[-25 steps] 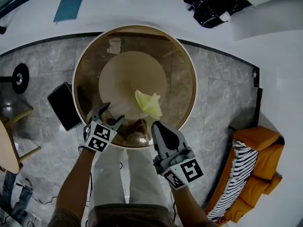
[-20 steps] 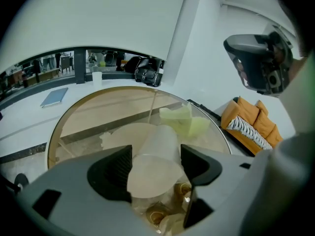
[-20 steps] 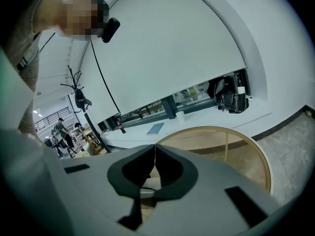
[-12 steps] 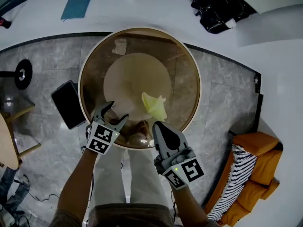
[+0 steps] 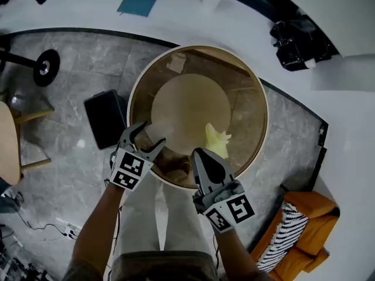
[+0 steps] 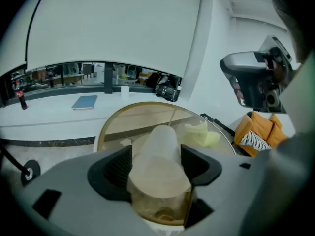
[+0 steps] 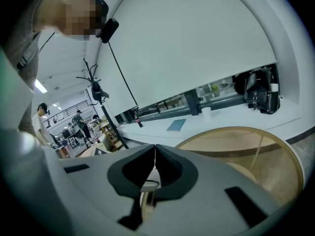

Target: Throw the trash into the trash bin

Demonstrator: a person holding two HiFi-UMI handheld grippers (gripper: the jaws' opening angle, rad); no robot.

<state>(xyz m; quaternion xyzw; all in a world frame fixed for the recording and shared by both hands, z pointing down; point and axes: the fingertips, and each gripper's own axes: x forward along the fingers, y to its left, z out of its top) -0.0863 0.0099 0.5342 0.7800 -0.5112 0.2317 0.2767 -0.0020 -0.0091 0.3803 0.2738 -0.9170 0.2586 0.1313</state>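
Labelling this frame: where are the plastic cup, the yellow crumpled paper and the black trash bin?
plastic cup [image 6: 160,149], left gripper view, side wall.
yellow crumpled paper [image 5: 218,140], head view, middle.
black trash bin [image 5: 105,120], head view, middle.

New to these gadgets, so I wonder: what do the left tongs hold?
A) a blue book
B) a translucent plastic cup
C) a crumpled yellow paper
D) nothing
B: the left gripper view shows the left tongs clamped on a translucent plastic cup; the yellow paper lies apart on the glass table.
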